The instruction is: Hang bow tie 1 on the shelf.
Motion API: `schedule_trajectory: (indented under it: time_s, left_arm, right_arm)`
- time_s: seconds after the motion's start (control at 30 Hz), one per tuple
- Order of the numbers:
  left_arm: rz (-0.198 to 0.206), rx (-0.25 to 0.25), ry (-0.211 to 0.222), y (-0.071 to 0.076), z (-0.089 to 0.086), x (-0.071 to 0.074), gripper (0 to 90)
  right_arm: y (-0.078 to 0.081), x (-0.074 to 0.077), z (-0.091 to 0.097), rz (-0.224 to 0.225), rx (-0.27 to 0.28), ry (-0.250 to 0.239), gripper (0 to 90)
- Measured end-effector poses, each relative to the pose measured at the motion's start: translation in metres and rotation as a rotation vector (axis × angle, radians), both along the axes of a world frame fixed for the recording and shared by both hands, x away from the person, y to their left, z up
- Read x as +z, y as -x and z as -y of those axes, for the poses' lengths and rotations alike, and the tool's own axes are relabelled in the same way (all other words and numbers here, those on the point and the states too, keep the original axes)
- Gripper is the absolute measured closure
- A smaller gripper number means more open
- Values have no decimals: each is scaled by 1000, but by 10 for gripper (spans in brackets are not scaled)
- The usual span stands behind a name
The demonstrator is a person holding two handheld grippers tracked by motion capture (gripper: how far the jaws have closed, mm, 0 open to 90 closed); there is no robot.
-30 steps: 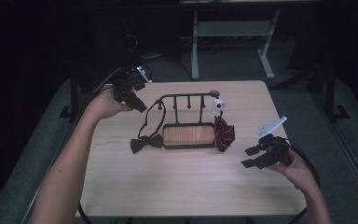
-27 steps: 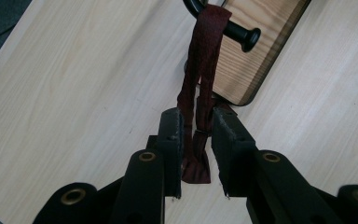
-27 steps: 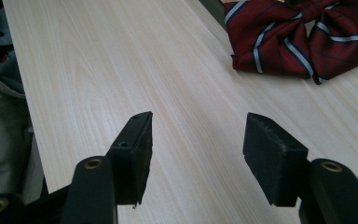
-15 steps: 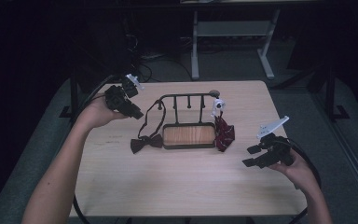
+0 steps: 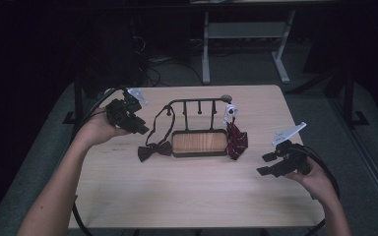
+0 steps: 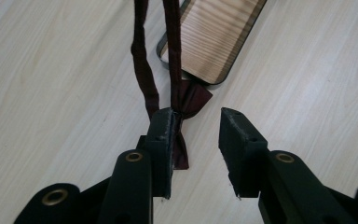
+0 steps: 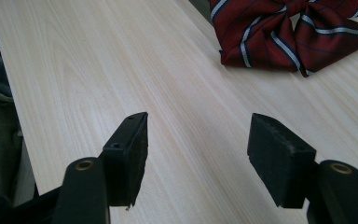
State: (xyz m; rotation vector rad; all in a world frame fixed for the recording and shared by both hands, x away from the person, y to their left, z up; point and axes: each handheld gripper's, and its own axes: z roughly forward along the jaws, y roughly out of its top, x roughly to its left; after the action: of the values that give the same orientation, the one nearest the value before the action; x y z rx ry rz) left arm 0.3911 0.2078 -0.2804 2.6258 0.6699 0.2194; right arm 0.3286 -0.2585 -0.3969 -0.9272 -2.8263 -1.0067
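So left gripper [image 5: 140,129] has just opened and backed off the dark bow tie [image 5: 153,150], strap hung on the stand [image 5: 197,104]; right gripper [image 5: 267,164] idles wide, empty.

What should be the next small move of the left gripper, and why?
Probably a small retreat of the left gripper away from the rack. Its jaws have just been opening and now stand apart. The dark bow tie lies on the table, its strap running up to the rack, and its cloth is beside one pad, not pinched. It looks released.
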Motion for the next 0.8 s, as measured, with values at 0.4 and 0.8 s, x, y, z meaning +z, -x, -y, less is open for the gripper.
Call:
schedule_trajectory:
  time_s: [0.4,0.8]
  left_arm:
    - [8,-12,30,16,-7,-8,619]
    - [3,-18,49,28,-17,-20,582]
  right_arm:
    - [0,-1,1,-2,-4,0,376]
    - [0,-3,1,-7,-4,7,374]
